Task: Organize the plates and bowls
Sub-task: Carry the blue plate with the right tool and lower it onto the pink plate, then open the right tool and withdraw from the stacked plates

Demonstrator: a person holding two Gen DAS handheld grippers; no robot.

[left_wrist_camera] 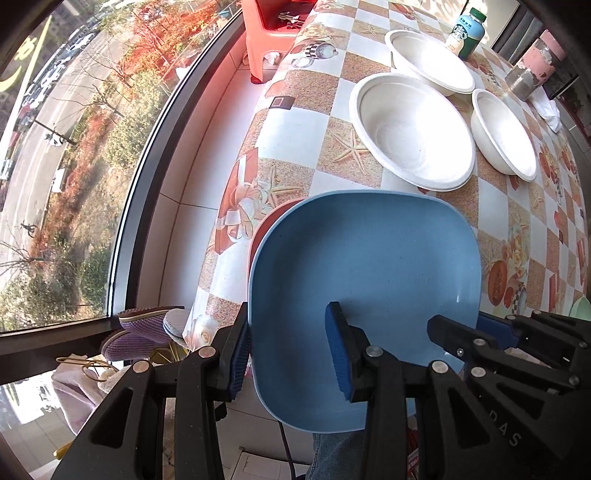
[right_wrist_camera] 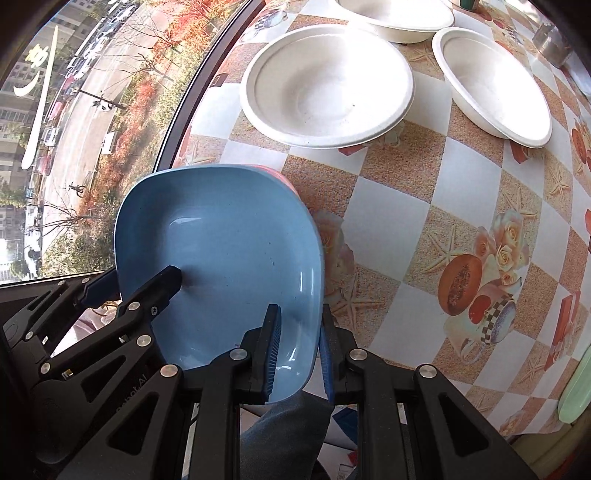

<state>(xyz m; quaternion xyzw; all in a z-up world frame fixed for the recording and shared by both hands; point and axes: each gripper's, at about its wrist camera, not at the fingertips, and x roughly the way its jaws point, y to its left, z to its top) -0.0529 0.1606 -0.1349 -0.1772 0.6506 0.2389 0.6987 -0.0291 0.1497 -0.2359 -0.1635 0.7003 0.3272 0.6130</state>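
Observation:
A blue square plate is held off the table by both grippers. My left gripper is shut on its left rim, one finger outside the rim and one inside. My right gripper is shut on the opposite rim; it shows in the left wrist view as the right gripper. The left gripper shows in the right wrist view. A red plate peeks out from under the blue one at the table's edge. Three white bowls stand farther back on the table.
The table wears a checked cloth with flowers and starfish. A green plate lies at its right edge. A bottle and a pink jar stand at the back. A window runs along the left, a red stool beyond.

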